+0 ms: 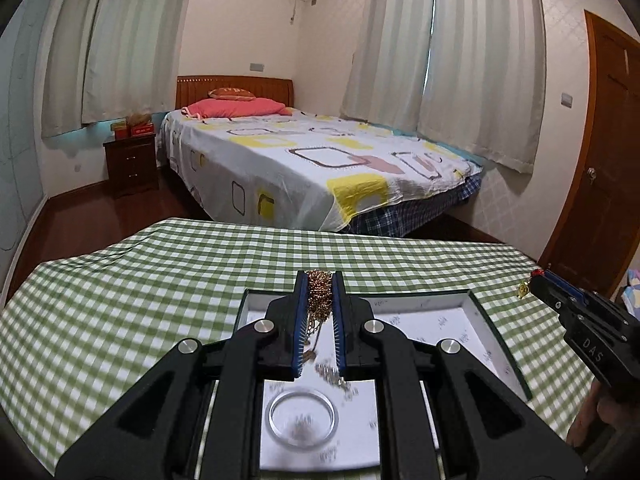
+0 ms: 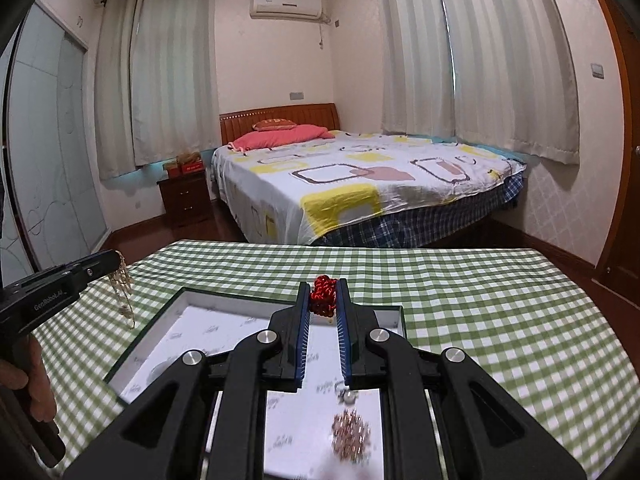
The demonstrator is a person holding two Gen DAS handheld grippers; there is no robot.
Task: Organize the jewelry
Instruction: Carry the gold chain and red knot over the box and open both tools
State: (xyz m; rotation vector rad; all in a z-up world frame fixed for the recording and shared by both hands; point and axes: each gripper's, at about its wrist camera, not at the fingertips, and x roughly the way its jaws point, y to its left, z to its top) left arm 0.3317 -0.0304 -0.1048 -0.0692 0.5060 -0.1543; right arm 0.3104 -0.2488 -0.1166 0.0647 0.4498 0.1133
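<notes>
Left claw [image 1: 320,280] clamps gold chain [image 1: 319,294]; right claw [image 2: 323,292] clamps red cord [image 2: 323,295], above box rim [image 2: 192,294].

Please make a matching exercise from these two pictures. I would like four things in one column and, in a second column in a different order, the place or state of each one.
Things:
1. gold chain
2. red knotted cord
3. clear bangle
4. box

Place or state:
A. lies flat on the white lining
B. pinched by the right gripper
C. open, on the green checked cloth
D. pinched by the left gripper, strands hanging down

Pairs: 1-D, 2-B, 3-A, 4-C
</notes>
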